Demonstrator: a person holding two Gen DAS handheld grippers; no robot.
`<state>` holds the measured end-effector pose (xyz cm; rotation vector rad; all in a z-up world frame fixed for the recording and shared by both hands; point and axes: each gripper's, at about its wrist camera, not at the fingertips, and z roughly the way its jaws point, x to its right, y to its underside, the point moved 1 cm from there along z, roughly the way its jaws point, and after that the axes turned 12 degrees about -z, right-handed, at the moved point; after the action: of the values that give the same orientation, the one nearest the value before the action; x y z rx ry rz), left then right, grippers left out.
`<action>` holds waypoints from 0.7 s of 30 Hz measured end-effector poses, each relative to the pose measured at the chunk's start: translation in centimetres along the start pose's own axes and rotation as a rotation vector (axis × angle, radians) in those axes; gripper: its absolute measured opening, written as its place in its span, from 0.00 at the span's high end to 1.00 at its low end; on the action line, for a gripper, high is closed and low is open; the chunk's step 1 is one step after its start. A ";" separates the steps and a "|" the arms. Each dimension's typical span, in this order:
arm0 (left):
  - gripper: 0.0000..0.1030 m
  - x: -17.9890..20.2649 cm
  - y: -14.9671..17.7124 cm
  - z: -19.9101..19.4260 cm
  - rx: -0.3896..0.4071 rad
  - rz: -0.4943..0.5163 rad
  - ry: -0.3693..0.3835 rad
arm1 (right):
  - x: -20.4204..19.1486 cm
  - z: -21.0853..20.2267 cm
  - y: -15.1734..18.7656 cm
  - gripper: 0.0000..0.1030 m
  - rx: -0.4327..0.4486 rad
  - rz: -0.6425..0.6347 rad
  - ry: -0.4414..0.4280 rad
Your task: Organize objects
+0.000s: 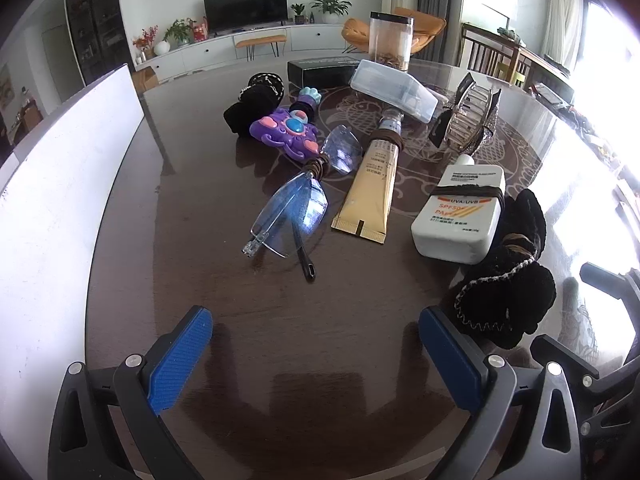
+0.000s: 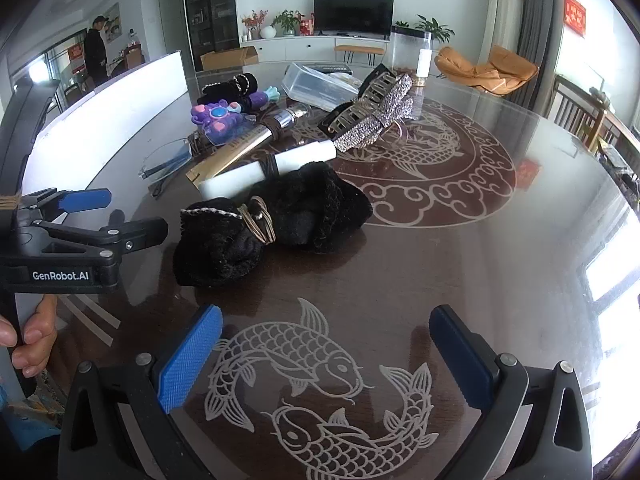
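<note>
On the dark glass-topped table [image 1: 200, 264], a white bin [image 1: 60, 200] is seen at the left edge, with the clutter gathered mid-table. Nearest lies the black plush pouch [image 2: 280, 216], then the white sunscreen bottle [image 1: 460, 216], gold tube [image 1: 370, 188] and glasses [image 1: 292, 208]. Both the left gripper [image 1: 316, 356] and right gripper [image 2: 326, 356] are held spread wide and empty; the pouch is best approached low and squeezed at its banded middle.

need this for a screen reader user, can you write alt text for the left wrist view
The open left gripper hovers empty over a dark table crowded with clutter: folded glasses, a gold tube, a white sunscreen bottle and a black scrunchie near its right finger. Behind lie a purple toy, a hair claw and a clear box.
</note>
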<state>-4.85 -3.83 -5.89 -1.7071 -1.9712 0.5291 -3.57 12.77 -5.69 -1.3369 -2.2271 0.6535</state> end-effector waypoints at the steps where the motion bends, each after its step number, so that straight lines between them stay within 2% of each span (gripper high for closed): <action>1: 0.00 0.1 0.0 0.0 0.001 0.003 0.001 | 0.0 0.1 0.1 0.00 -0.004 0.001 0.001; 21: 0.00 0.1 -0.2 0.7 -0.019 -0.005 0.013 | 0.1 0.4 0.0 0.00 0.008 0.004 0.001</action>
<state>-5.39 -3.78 -6.35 -1.7122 -1.9774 0.4980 -3.87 12.76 -5.96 -1.3374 -2.2198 0.6619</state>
